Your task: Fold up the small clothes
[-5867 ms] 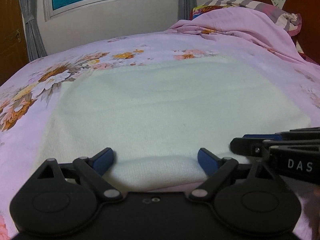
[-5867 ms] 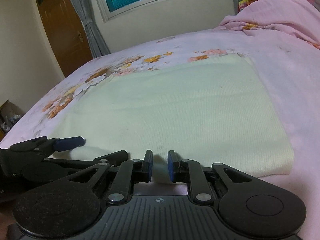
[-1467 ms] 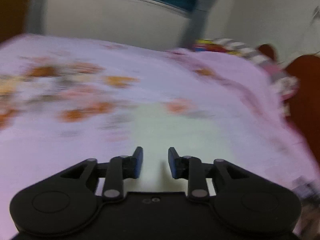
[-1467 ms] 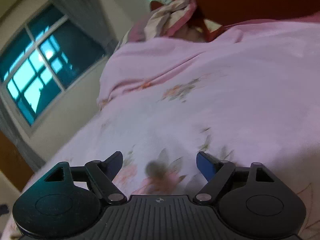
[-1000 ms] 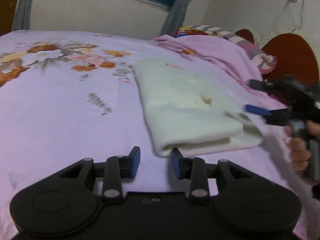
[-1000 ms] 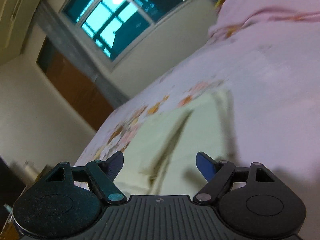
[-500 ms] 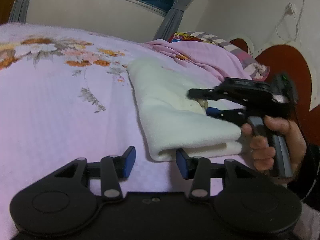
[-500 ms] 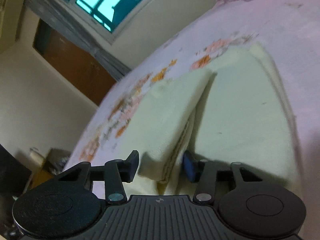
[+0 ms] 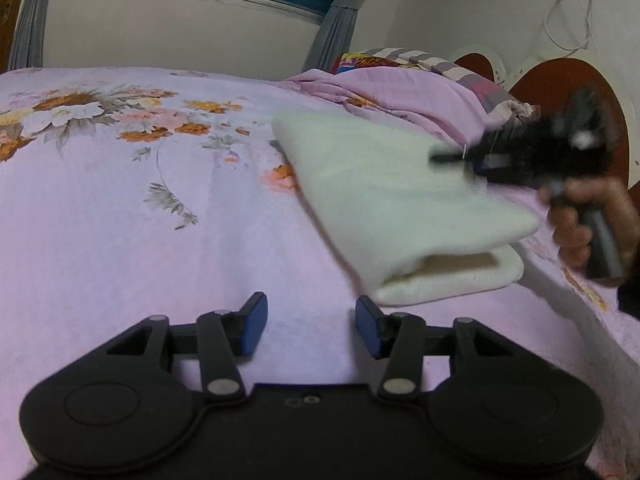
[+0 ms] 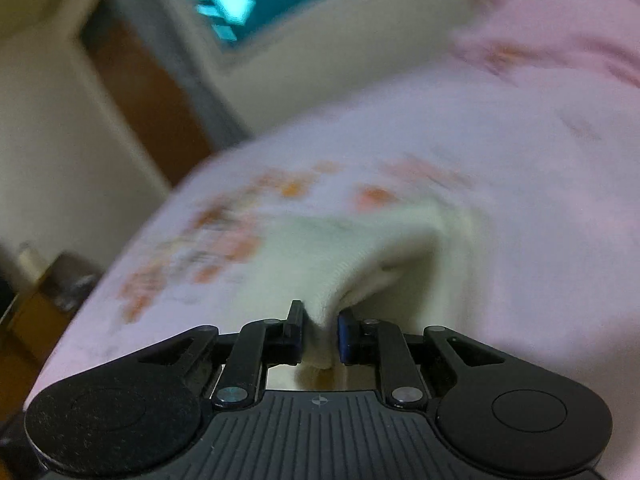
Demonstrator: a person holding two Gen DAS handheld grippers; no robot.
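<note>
Your cream knit garment [image 9: 400, 200] lies on the floral bedsheet [image 9: 140, 220], already doubled over. Your right claw [image 10: 319, 334] pinches its top layer's edge, so another fold seems underway; your left claw [image 9: 310, 326] hovers open, empty.

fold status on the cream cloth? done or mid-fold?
Mid-fold. Done: the cream cloth already lies doubled on the pink bedsheet, layers showing at its near end. In hand: the right gripper is shut on a cloth edge, lifting it. The left gripper is open, holding nothing. Left: lay that edge down and release.
</note>
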